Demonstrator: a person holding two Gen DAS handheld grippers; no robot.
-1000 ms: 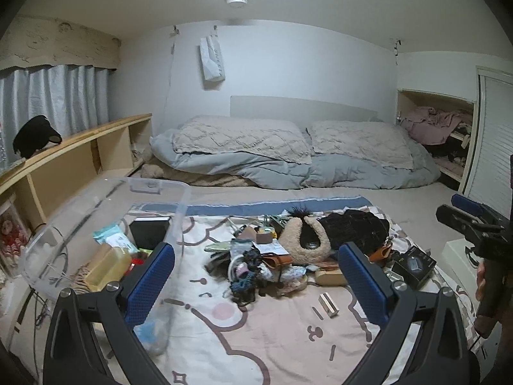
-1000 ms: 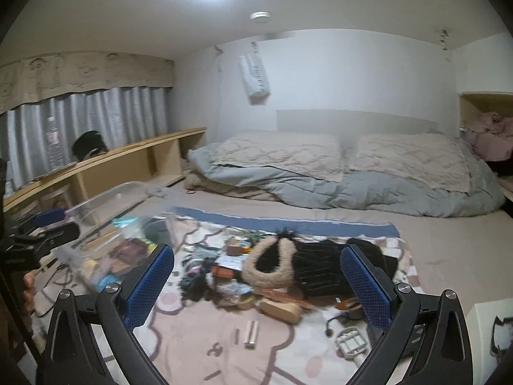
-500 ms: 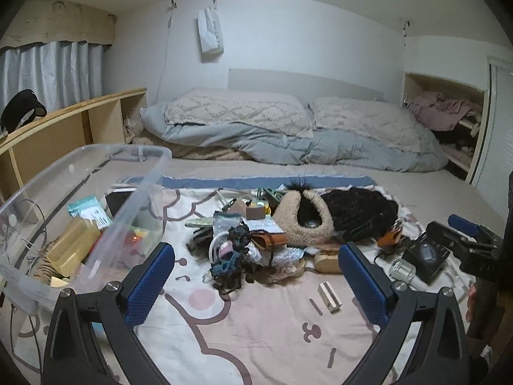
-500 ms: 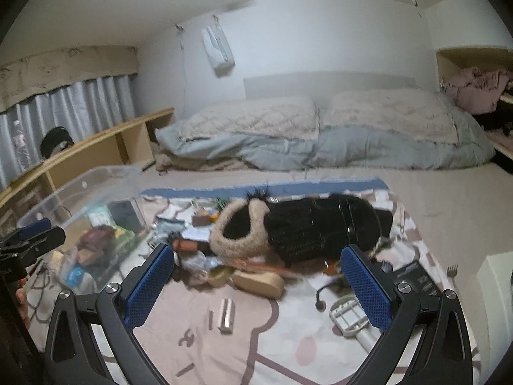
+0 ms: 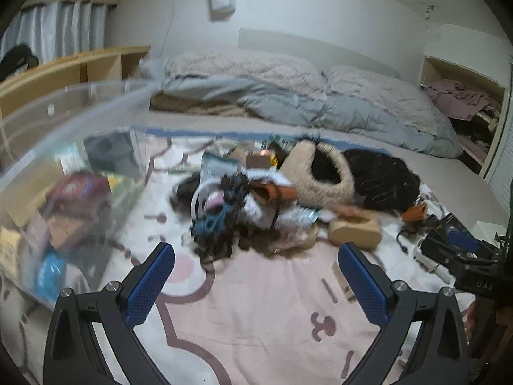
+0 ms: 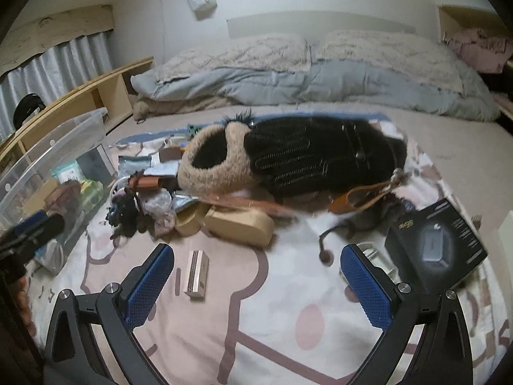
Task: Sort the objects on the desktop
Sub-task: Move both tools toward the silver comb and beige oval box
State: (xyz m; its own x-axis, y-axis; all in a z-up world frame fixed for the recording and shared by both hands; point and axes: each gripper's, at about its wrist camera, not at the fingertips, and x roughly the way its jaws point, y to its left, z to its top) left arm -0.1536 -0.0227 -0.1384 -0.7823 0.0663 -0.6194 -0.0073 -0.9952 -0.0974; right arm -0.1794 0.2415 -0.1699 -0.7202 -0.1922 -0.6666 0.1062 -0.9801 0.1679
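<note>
Right wrist view shows my right gripper (image 6: 256,284) spread wide and empty above the pink blanket (image 6: 256,327), left gripper (image 5: 256,284) likewise, with the clutter pile (image 5: 243,211) ahead beside the clear storage bin (image 5: 64,134).

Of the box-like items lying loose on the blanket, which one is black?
The flat black box at the right edge of the blanket, with a device pictured on it. The tan case and small pale ridged box are light-coloured.
</note>
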